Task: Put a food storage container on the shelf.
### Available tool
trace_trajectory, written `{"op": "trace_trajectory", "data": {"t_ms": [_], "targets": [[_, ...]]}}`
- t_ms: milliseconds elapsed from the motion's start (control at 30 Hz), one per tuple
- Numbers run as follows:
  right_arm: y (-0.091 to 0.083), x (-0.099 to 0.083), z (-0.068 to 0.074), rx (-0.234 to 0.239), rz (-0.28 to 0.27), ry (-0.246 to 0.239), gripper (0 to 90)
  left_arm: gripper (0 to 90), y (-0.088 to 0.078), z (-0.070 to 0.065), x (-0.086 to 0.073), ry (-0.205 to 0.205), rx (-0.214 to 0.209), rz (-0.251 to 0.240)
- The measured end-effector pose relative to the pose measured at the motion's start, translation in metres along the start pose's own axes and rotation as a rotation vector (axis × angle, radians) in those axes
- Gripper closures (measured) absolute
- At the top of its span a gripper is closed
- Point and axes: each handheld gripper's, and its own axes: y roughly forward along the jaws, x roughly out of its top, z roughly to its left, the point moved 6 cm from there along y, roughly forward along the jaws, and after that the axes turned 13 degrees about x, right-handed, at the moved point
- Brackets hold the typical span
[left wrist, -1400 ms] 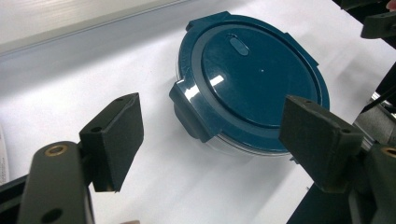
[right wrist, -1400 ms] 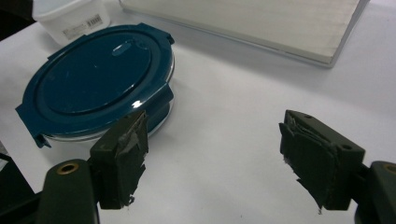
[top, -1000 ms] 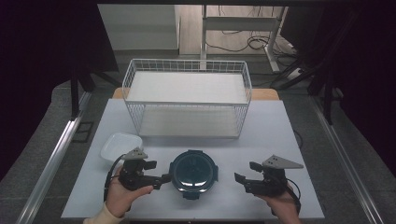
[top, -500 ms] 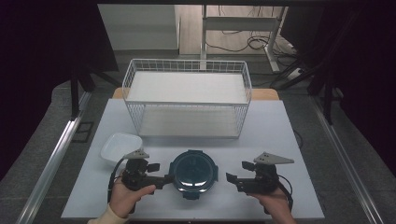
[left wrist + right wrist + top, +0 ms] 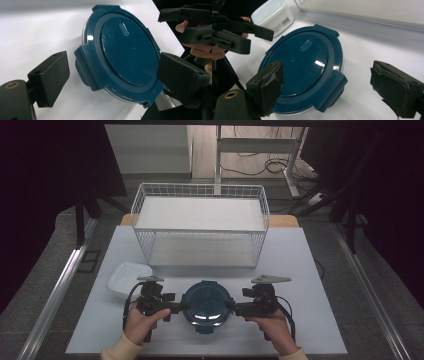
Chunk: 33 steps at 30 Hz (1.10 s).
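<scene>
A round clear container with a dark blue clip-on lid [image 5: 205, 305] sits at the table's front middle. My left gripper [image 5: 183, 306] reaches its left rim, held by a hand. In the left gripper view the gripper [image 5: 113, 68] is open, and the lid [image 5: 125, 50] with its side clip tab [image 5: 83, 67] lies between the jaws without touching them. My right gripper [image 5: 230, 308] reaches the right rim. It is open [image 5: 332, 77] around the opposite clip tab [image 5: 333, 92] of the lid [image 5: 302, 62].
A white square container [image 5: 128, 279] stands left of the lid, also seen as the white tub [image 5: 273, 13]. A white wire basket [image 5: 200, 227] with a pale floor occupies the back middle. Bare table lies to the right.
Both grippers have closed in on the lidded container from either side; the right one moved left the most. The container has not moved.
</scene>
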Motion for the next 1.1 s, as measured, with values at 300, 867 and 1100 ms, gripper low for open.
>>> {"op": "trace_trajectory", "data": {"t_ms": [300,867,1100], "targets": [[0.013,-0.015,-0.01,0.069,0.008,0.159,9.9,11.4,0.017,0.003,-0.004,-0.023,-0.028,0.036],[0.038,-0.028,-0.013,0.107,0.018,0.319,10.7,16.5,0.035,0.007,-0.007,-0.078,-0.1,0.091],[0.042,-0.032,-0.013,0.135,0.031,0.37,16.5,19.9,0.04,0.004,-0.01,-0.091,-0.126,0.128]]}}
